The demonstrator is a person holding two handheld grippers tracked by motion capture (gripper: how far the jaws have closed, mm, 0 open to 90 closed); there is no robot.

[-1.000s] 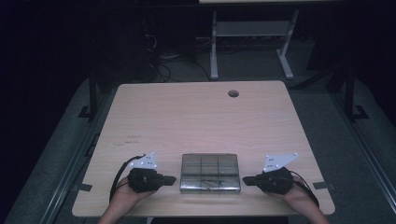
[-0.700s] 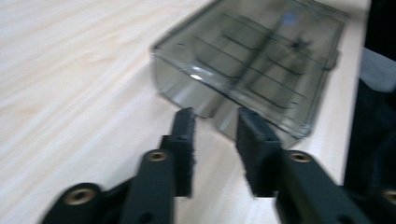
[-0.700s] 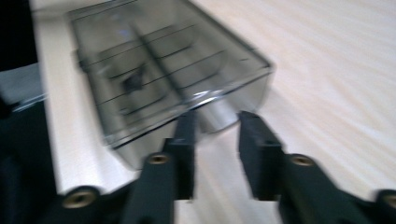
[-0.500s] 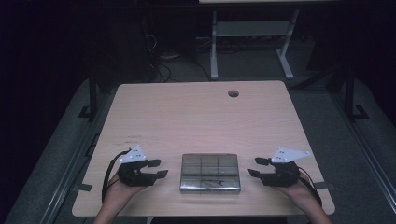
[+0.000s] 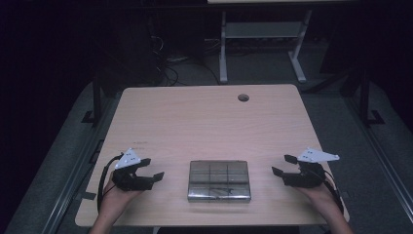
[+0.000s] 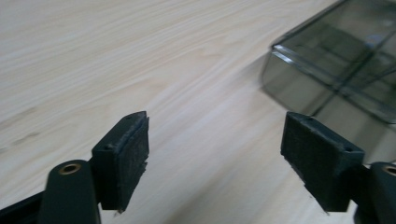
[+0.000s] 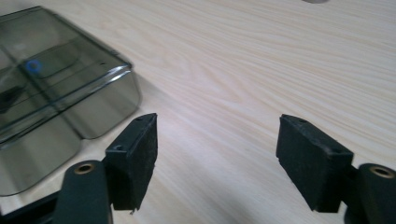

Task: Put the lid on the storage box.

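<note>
A smoky clear plastic box (image 5: 219, 181) with a closed lid and inner compartments lies flat near the table's front edge. It also shows at the upper right of the left gripper view as the box (image 6: 341, 60) and at the left of the right gripper view as the box (image 7: 51, 88). My left gripper (image 5: 152, 168) sits left of it, apart from it, jaws wide and just opening, nothing between them. My right gripper (image 5: 284, 165) sits to the box's right, also just opening and empty. In the gripper views, left gripper (image 6: 215, 158) and right gripper (image 7: 217, 154) frame bare wood.
The light wooden table (image 5: 204, 122) has a round cable hole (image 5: 243, 97) near its far edge. Beyond it stand a white desk frame (image 5: 263, 44) and cables on a dark floor. A person's hands hold both grippers at the front edge.
Both grippers have drawn outward away from the box's sides, the left one leftward and the right one rightward, and their jaws have opened from shut. The box has stayed in place.
</note>
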